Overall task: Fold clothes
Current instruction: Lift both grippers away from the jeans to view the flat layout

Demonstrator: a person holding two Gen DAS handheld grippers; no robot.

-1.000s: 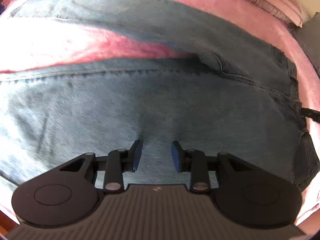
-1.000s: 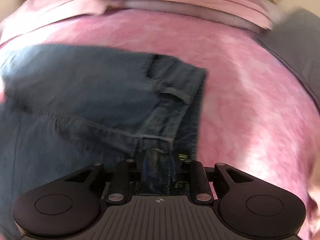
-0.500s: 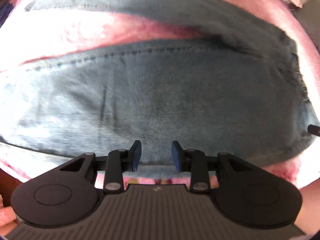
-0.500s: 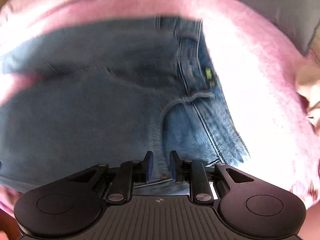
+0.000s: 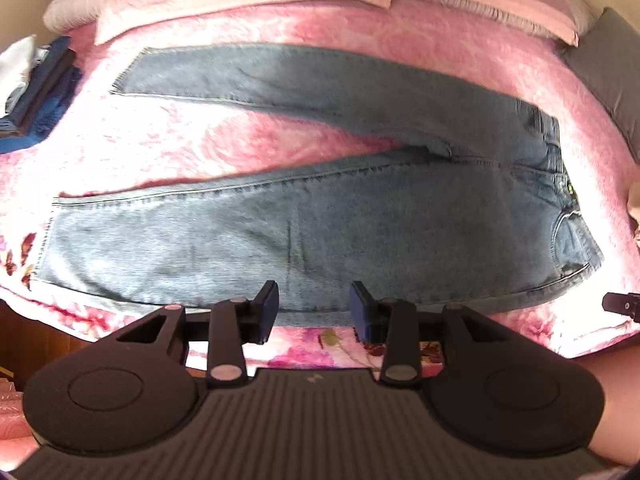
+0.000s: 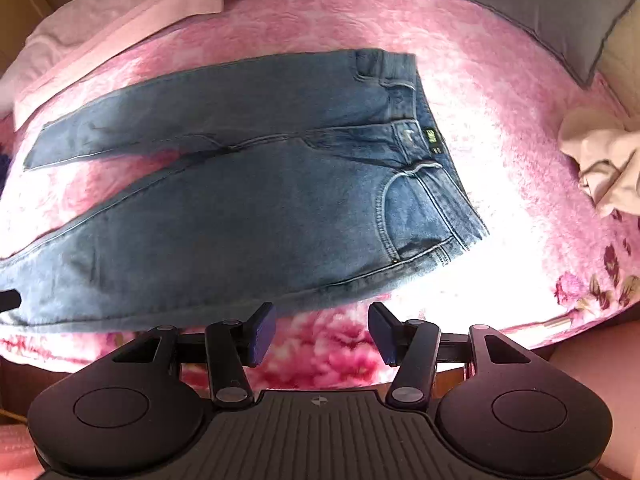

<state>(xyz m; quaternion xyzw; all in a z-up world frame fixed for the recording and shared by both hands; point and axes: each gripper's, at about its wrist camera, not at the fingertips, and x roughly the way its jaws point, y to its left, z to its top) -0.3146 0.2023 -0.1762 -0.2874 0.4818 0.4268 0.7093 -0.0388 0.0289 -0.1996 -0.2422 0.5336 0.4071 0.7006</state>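
Plainly, the jeans (image 5: 320, 208) were laid flat on the pink blanket (image 5: 280, 20), legs splayed apart toward the left and waistband toward the right, the near leg running close along the bed's front edge. Above that edge the left gripper (image 5: 314, 308) was held with its jaws spread and nothing between them; the right gripper (image 6: 322, 332) was likewise seen with its jaws just opened wide, empty, over bare blanket near the waist corner. The legs had not yet been brought together, so the lengthwise fold was judged still to be done. Trouble could be expected from a shallow pinch at the hem or waistband — stiff denim might slip out mid-lift, or the plush blanket might be caught along with it and dragged. Only in the left view was a stack of folded blue clothes (image 5: 36, 92) shown at the far left; only in the right view were a crumpled pale garment (image 6: 600, 160) and the waistband label (image 6: 431, 138) made out.
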